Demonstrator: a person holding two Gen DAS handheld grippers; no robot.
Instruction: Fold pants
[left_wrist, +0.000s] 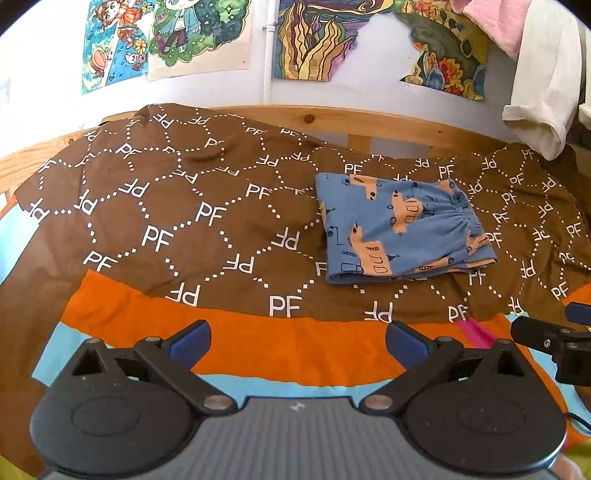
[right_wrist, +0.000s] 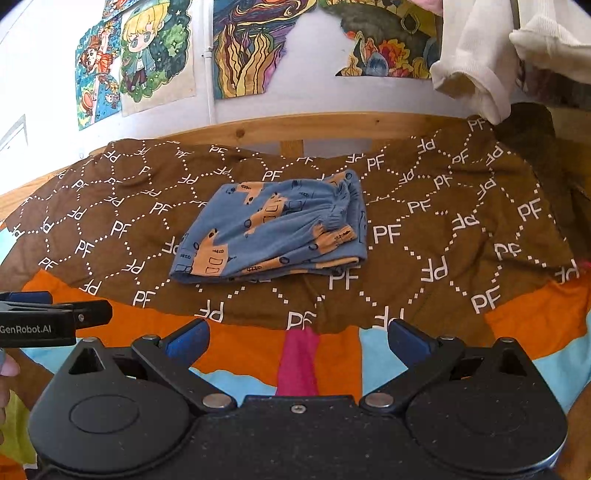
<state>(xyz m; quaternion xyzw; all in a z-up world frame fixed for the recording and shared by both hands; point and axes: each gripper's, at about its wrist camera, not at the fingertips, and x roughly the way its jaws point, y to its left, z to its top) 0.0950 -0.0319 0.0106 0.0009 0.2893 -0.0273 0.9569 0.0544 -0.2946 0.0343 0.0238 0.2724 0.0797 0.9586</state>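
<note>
The blue pants (left_wrist: 399, 229) with orange vehicle prints lie folded into a compact bundle on the brown "PF" cloth (left_wrist: 177, 206), elastic waistband to the right. In the right wrist view the same pants (right_wrist: 273, 232) sit centred, ahead of the fingers. My left gripper (left_wrist: 297, 341) is open and holds nothing, hovering over the orange stripe near the bed's front, well short of the pants and to their left. My right gripper (right_wrist: 297, 341) is open and holds nothing too, just in front of the brown cloth's near edge. Each gripper shows at the edge of the other's view.
A wooden bed rail (left_wrist: 332, 118) runs along the back, under a wall with colourful drawings (left_wrist: 192, 33). White and pink garments (left_wrist: 543, 74) hang at the upper right. A striped orange, light blue and pink sheet (right_wrist: 299, 362) covers the bed's front. A hand shows at the far left edge (right_wrist: 5, 373).
</note>
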